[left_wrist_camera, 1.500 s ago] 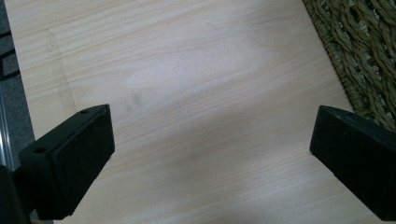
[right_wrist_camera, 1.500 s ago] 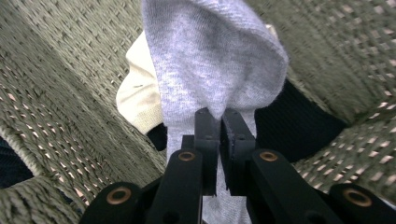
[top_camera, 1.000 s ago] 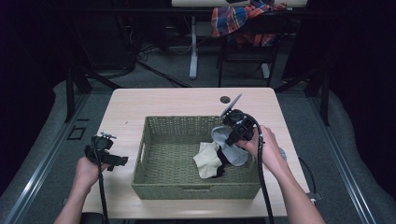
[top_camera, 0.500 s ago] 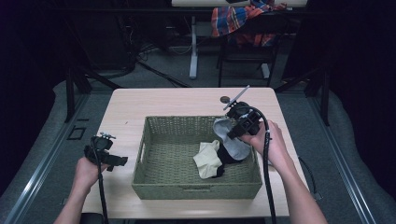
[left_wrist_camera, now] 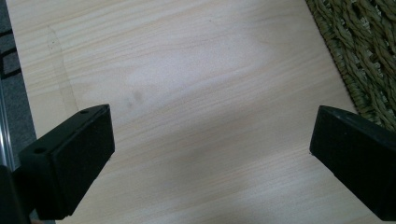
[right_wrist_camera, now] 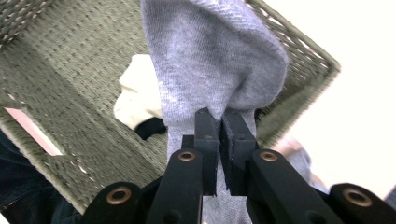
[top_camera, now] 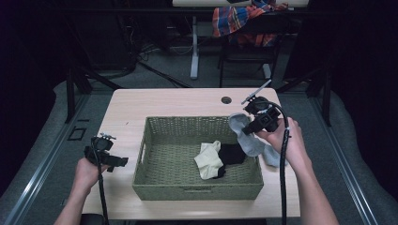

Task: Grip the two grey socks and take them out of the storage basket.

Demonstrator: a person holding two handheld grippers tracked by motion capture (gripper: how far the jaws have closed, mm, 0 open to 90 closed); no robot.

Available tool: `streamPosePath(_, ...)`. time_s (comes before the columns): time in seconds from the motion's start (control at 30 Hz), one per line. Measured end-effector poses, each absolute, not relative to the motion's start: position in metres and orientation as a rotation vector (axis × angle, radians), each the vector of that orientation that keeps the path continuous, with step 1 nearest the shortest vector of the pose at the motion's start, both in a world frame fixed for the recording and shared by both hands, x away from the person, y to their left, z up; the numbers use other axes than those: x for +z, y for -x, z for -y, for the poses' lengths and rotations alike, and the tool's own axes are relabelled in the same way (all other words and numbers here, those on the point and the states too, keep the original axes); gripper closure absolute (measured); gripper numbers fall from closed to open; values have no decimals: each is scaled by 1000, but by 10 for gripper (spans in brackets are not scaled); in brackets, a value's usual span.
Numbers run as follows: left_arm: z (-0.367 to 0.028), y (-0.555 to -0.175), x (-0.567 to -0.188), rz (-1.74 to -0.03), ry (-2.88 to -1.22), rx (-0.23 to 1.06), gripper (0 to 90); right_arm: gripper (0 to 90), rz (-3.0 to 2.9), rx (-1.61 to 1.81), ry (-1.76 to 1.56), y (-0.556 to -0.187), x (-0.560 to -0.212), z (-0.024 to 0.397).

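A green woven basket [top_camera: 159,180] stands in the middle of the wooden table [top_camera: 183,101]. Inside it lie a cream sock [top_camera: 209,159] and a black sock [top_camera: 232,153]. My right gripper [top_camera: 251,123] is shut on a grey sock [top_camera: 246,136], lifted over the basket's right rim and hanging down across it. In the right gripper view the grey sock [right_wrist_camera: 210,60] is pinched between the closed jaws, with the basket [right_wrist_camera: 70,93] and cream sock [right_wrist_camera: 135,93] below. My left gripper [top_camera: 117,161] hovers open over bare table left of the basket; its jaws stand wide apart with nothing between them.
A second piece of grey cloth [top_camera: 272,157] lies on the table just right of the basket, under the right hand. A small dark hole [top_camera: 226,100] marks the table's far side. The basket's edge [left_wrist_camera: 364,56] is close to the left gripper's right jaw.
My right gripper has lifted the grey sock up and to the right, from inside the basket to above its right rim. The left gripper has stayed still.
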State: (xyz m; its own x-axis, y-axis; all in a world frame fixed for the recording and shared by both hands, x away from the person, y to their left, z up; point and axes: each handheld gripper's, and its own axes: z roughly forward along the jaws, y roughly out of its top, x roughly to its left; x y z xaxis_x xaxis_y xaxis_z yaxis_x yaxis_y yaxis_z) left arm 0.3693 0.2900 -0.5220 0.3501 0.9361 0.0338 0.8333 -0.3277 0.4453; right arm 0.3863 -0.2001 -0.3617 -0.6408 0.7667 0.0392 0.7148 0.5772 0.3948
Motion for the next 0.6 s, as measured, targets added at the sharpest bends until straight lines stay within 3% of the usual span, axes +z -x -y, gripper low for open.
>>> streamPosePath(0.6,-290,-370,-522,-1559,-2266,402,2,864,-2559,475,-1457,-397,-369,258)
